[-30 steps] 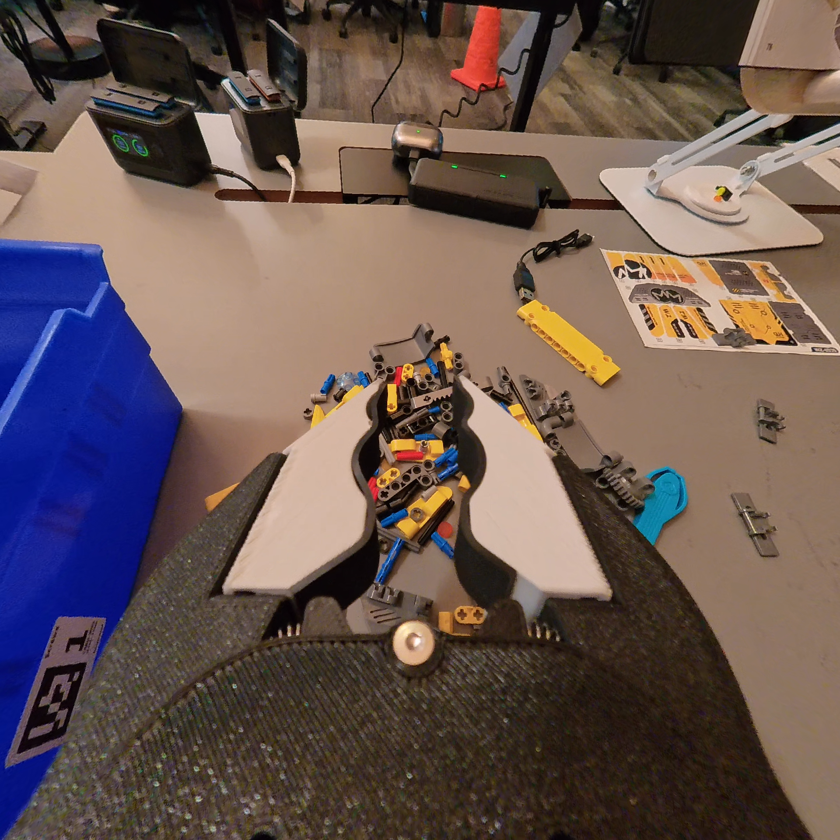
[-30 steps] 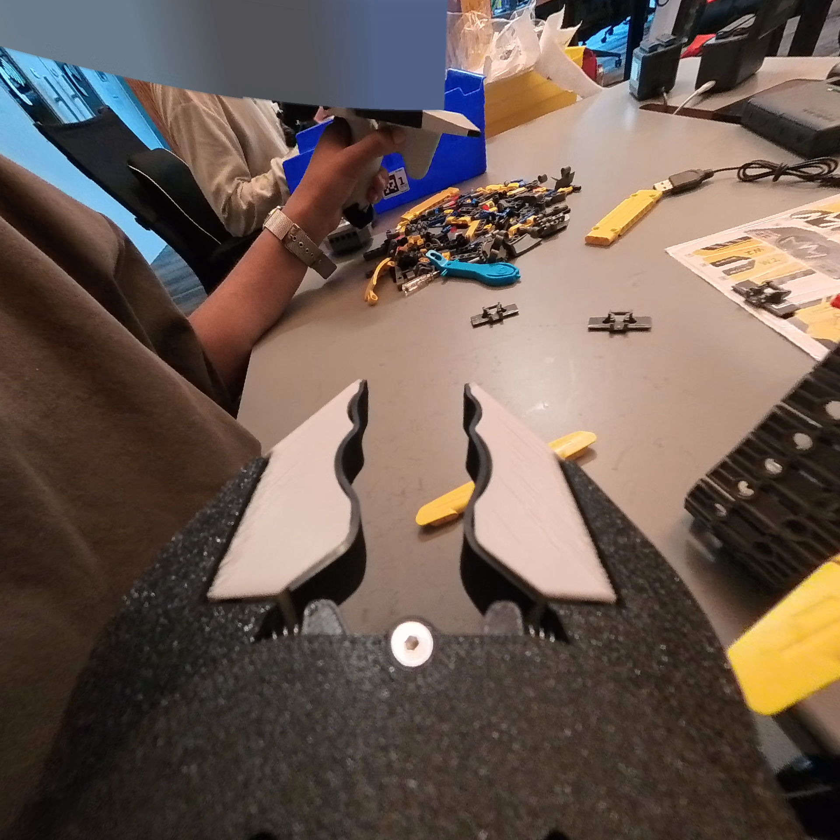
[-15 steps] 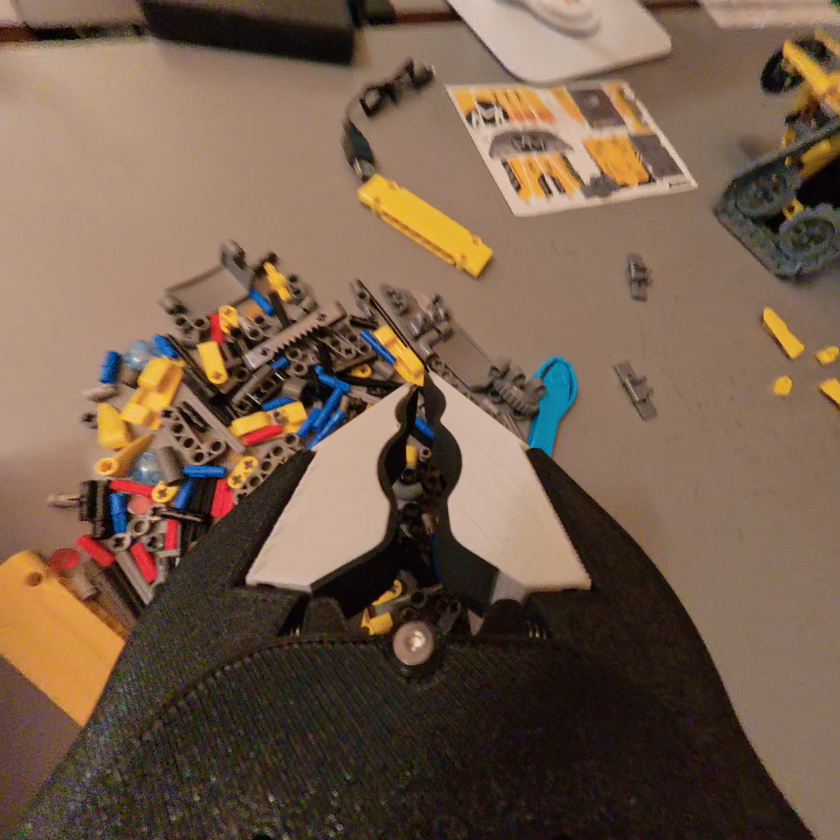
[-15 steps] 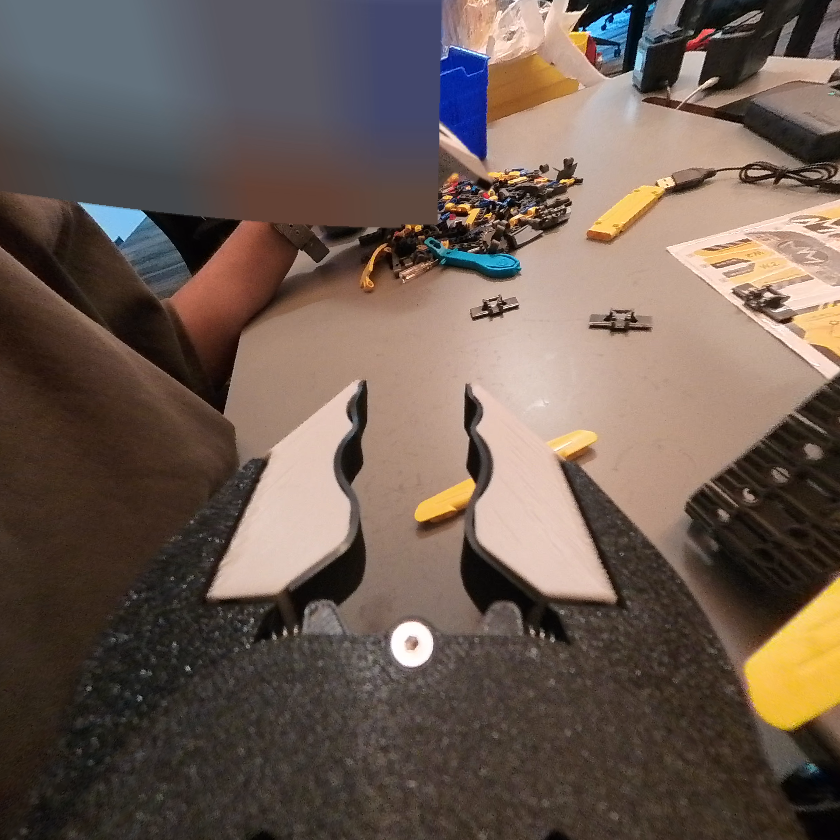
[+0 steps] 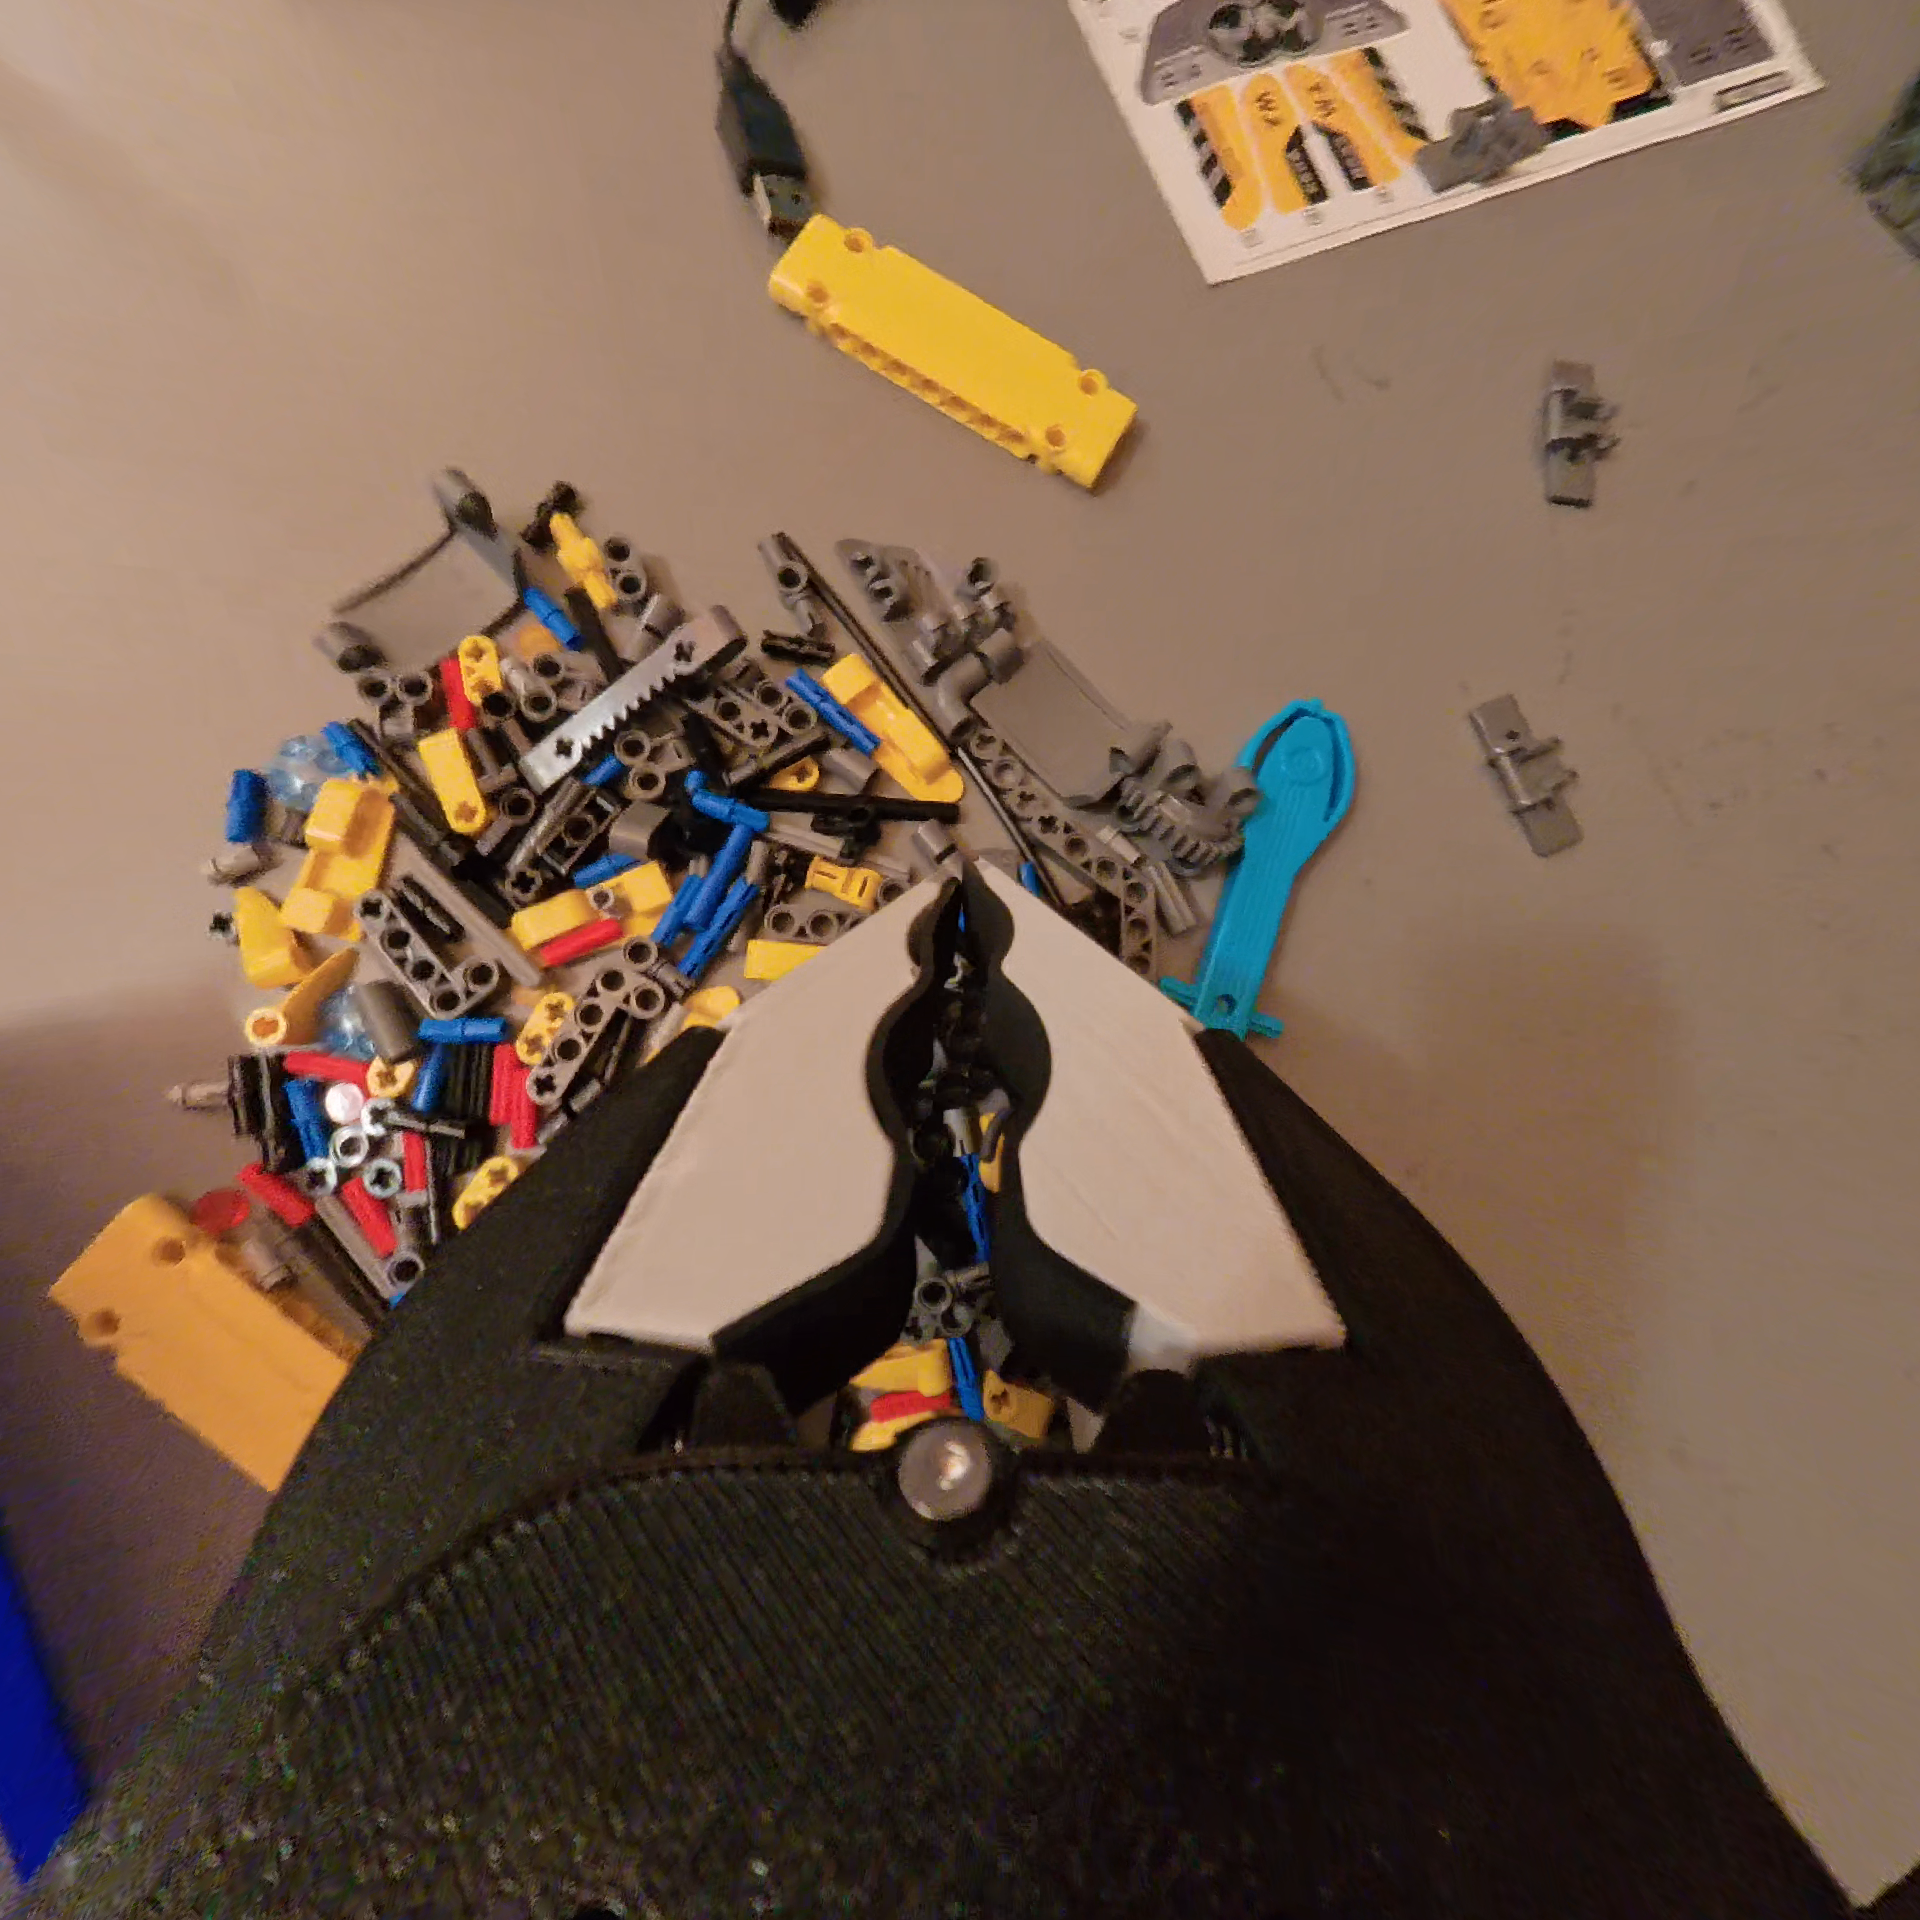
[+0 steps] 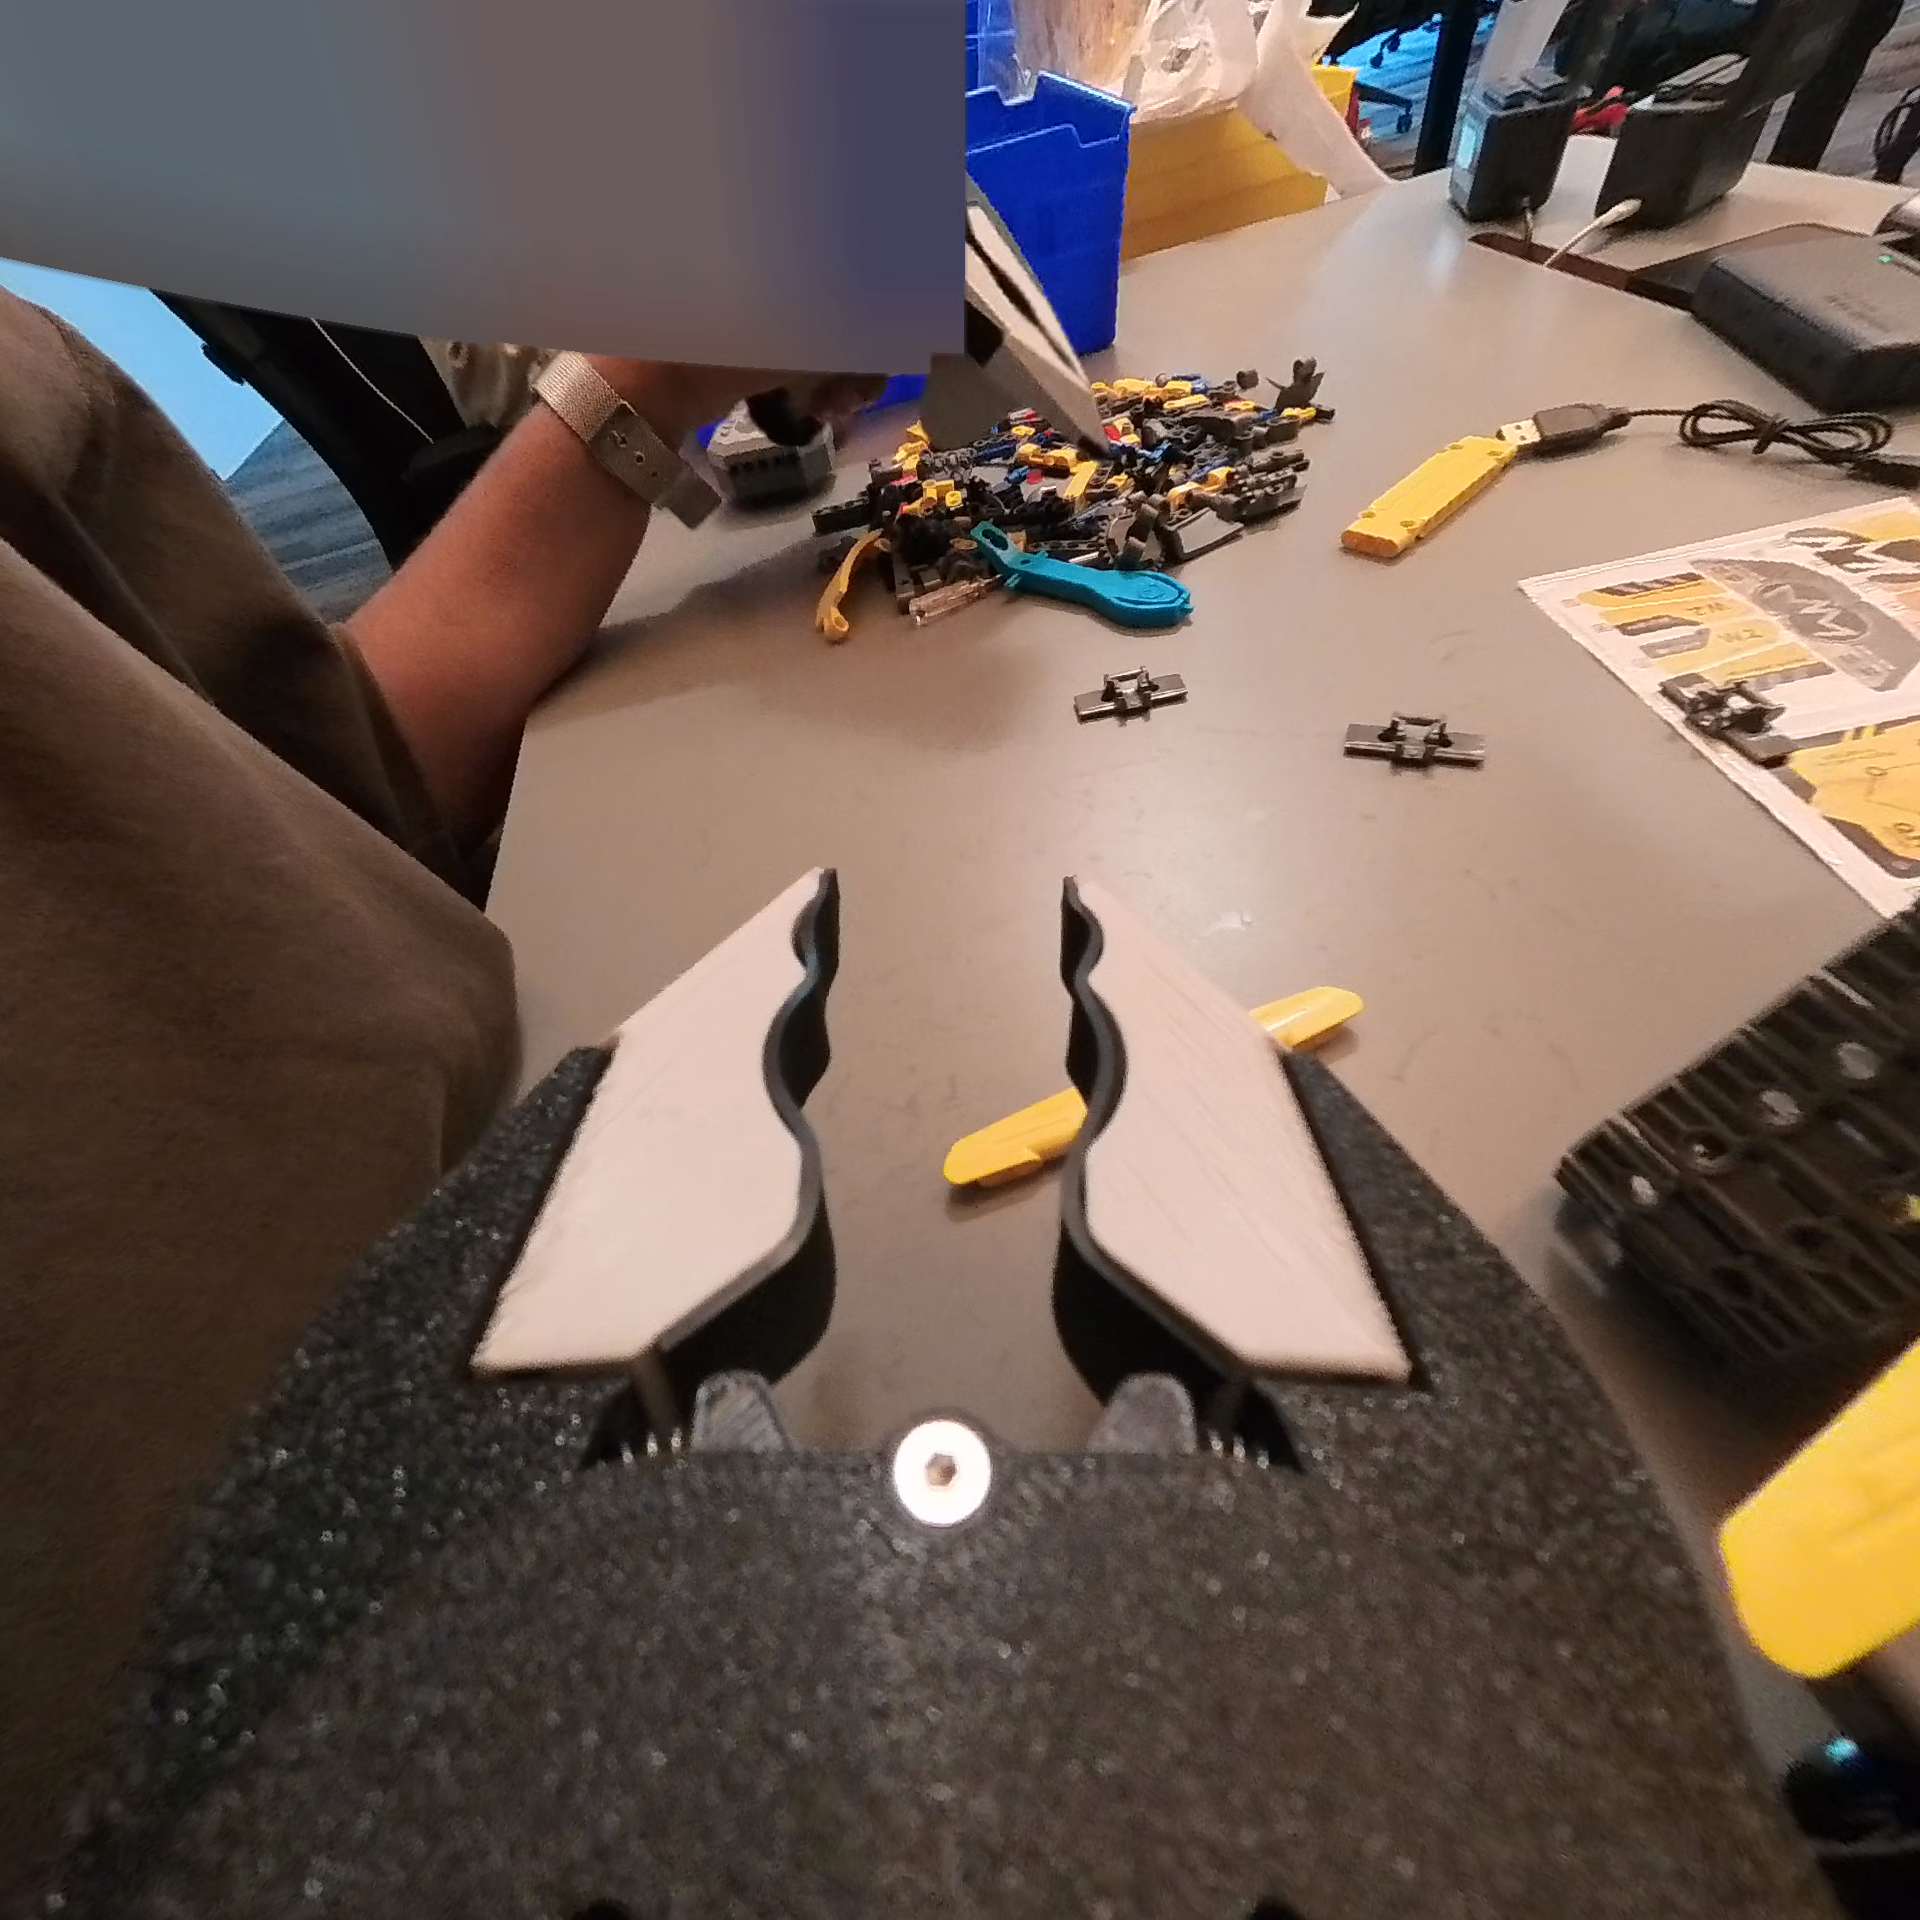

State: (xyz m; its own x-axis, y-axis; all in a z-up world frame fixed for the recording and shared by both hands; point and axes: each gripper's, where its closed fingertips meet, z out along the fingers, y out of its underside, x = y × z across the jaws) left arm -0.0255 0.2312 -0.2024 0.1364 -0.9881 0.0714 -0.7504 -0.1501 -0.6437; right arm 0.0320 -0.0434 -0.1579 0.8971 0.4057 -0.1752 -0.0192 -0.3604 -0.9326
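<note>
My left gripper (image 5: 961, 885) points down into a pile of small yellow, blue, red and grey building pieces (image 5: 623, 831). Its tips are together at the pile's right side, close to a teal separator tool (image 5: 1262, 862). I cannot tell whether a piece is pinched between them. It also shows in the right wrist view (image 6: 1086, 431), tips in the pile (image 6: 1143, 488). My right gripper (image 6: 948, 904) is open and empty, low over the grey table (image 6: 1247, 831). A curved yellow piece (image 6: 1013, 1143) lies partly under its right finger.
A long yellow beam (image 5: 951, 348), a USB cable (image 5: 769, 156), a sticker sheet (image 5: 1455, 125) and two grey track links (image 5: 1522, 774) lie past the pile. A black tracked model (image 6: 1766, 1164) is at right, a blue bin (image 6: 1049, 239) behind. A person's arm (image 6: 499, 582) is at left. One gripper's finger ends stand about 30 centimetres off the other's.
My left gripper tilted down, moved to the pile's right side and went from open to shut. My right gripper stayed still and open.
</note>
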